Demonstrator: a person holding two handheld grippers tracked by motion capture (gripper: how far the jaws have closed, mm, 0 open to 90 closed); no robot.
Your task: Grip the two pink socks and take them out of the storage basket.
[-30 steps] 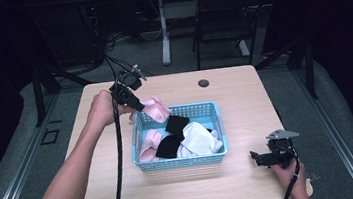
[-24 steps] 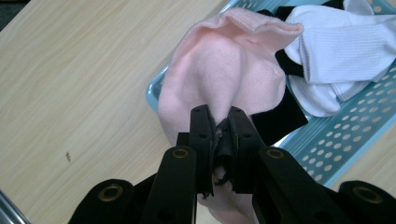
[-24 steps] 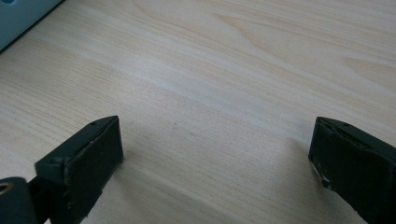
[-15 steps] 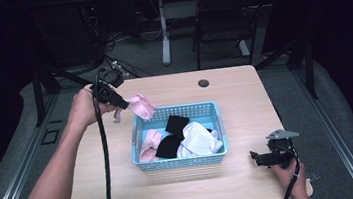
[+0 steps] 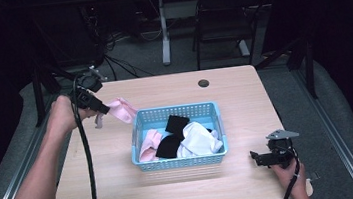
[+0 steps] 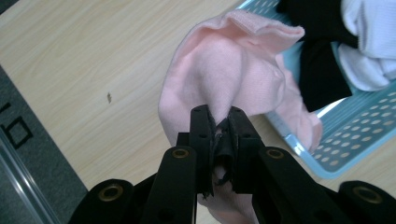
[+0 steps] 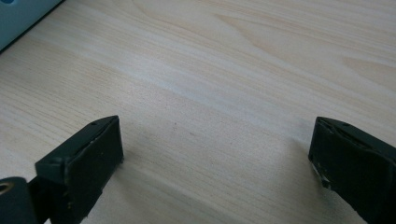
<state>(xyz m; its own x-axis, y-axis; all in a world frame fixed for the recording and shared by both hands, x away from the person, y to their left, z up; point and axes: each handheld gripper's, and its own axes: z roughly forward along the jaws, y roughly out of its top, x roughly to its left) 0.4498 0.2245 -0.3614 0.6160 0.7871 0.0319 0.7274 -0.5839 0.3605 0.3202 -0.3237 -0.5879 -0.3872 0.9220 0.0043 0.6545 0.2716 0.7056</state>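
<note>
A pink sock [image 5: 121, 110] [image 6: 224, 84] hangs in the air left of the blue basket [image 5: 141, 119] [image 6: 345, 135], above the table's left part. My left gripper [image 5: 101, 108] [image 6: 219, 126] is shut on it, the cloth pinched between the jaws. Inside the basket lie a black sock [image 5: 176, 123], a white sock [image 5: 199, 139], another black sock [image 5: 169, 145] and a pink one [image 5: 148, 143]. My right gripper [image 5: 257, 159] [image 7: 215, 154] rests low over the bare wood near the table's front right, jaws wide apart with nothing between them.
A small black round cap [image 5: 204, 83] sits in the wooden table [image 5: 244, 96] near its far edge. Behind the table stand a chair [image 5: 220, 19] and a desk leg, with cables on the floor. The left gripper's cable [image 5: 90, 174] trails down along the forearm.
My left gripper lifted the pink sock out of the basket and carried it left, past the basket's rim. The right gripper stayed still.
</note>
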